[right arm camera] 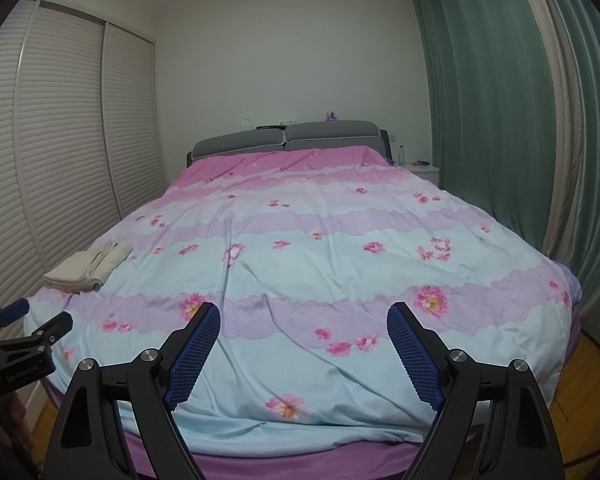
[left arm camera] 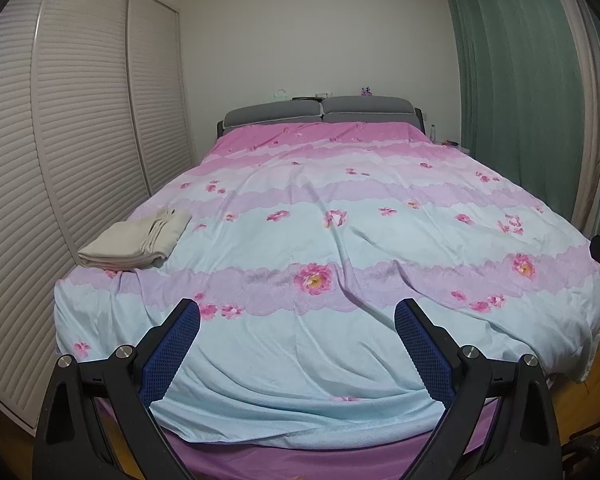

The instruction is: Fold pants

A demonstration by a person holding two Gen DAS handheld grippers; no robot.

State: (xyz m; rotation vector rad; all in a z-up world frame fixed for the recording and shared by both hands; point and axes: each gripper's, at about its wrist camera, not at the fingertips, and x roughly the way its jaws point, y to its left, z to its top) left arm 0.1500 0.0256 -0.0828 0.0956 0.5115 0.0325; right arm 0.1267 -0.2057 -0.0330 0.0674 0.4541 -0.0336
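Beige pants (left arm camera: 134,242) folded on the bed's (left arm camera: 340,208) left edge by the closet doors (left arm camera: 60,140), left hand-held gripper (left arm camera: 297,312) spread and empty over the flowered quilt, right wrist view, right hand-held gripper (right arm camera: 303,316) spread, empty, pants (right arm camera: 88,266) far left.

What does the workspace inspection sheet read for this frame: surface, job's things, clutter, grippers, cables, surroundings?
Surface: bed with floral duvet, wrinkled.
Job's things: beige pants, folded, at the duvet's left edge.
Clutter: small items on the headboard; bottle on the nightstand.
Grippers: left gripper open, empty; right gripper open, empty; both short of the pants.
Cables: dark cord on the floor at right.
Surroundings: louvred wardrobe doors left, green curtains right.
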